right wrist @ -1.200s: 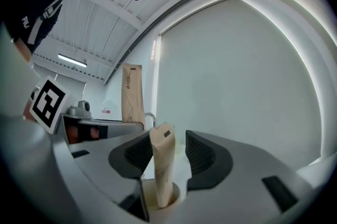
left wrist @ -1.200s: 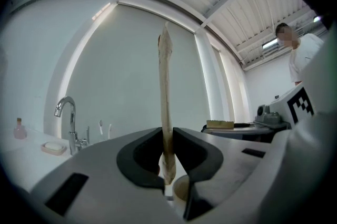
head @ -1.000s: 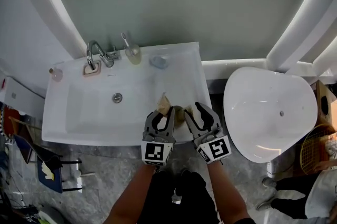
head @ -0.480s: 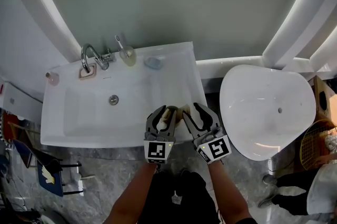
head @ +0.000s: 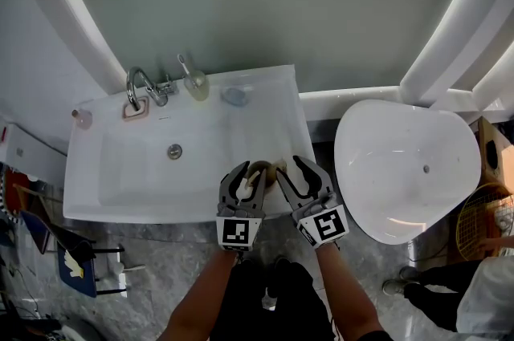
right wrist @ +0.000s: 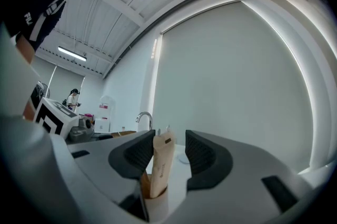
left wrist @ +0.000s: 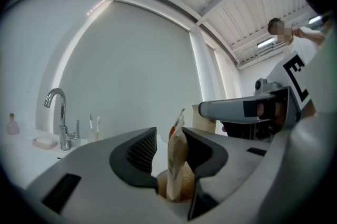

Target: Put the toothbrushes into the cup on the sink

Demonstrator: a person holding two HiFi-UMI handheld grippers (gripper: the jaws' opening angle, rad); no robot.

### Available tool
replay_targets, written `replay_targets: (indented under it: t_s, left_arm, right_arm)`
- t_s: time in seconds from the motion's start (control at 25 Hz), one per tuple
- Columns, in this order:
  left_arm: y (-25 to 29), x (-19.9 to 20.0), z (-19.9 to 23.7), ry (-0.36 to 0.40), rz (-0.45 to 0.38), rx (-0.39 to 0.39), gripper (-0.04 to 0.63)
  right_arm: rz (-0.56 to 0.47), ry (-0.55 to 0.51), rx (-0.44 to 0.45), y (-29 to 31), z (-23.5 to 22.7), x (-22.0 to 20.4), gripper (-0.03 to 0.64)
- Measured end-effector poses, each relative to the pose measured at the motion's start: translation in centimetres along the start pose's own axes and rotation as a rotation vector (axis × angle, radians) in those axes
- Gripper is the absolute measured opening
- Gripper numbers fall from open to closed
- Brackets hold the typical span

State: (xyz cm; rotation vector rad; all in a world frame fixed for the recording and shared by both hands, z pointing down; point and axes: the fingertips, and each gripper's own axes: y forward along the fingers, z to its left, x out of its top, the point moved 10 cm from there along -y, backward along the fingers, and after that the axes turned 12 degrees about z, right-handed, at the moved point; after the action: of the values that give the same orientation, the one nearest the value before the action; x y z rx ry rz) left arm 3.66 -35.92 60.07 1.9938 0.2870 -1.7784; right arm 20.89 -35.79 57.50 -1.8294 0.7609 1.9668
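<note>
Lowered since before, wrapped toothbrush (left wrist: 177, 161) stands in cup (head: 263, 169); left claw (left wrist: 169, 136), right claw (right wrist: 169, 138) gape; print unreadable.

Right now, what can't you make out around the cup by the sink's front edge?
- Head view: the cup is mostly hidden by the left gripper and right gripper; contents can't be counted.
- Gripper views: each gripper's body cuts off the cup's base.
- Right gripper view: paper packet hides any toothbrush; print too small.
</note>
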Motion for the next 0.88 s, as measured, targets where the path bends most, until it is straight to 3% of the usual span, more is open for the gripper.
replay_targets:
  t_s: [0.44,0.88]
  left_arm:
    - [-1.4,1.8,0.4,-0.020,-0.030,0.016,0.138]
    - [-3.2,4.9,0.4,-0.015,0.010,0.019,0.138]
  right_arm:
    - [0.035,-0.007,-0.003,0.0,0.3,1.6,0.189]
    - [0.053,0.004,0.007,-0.9,1.0,5.3,0.189]
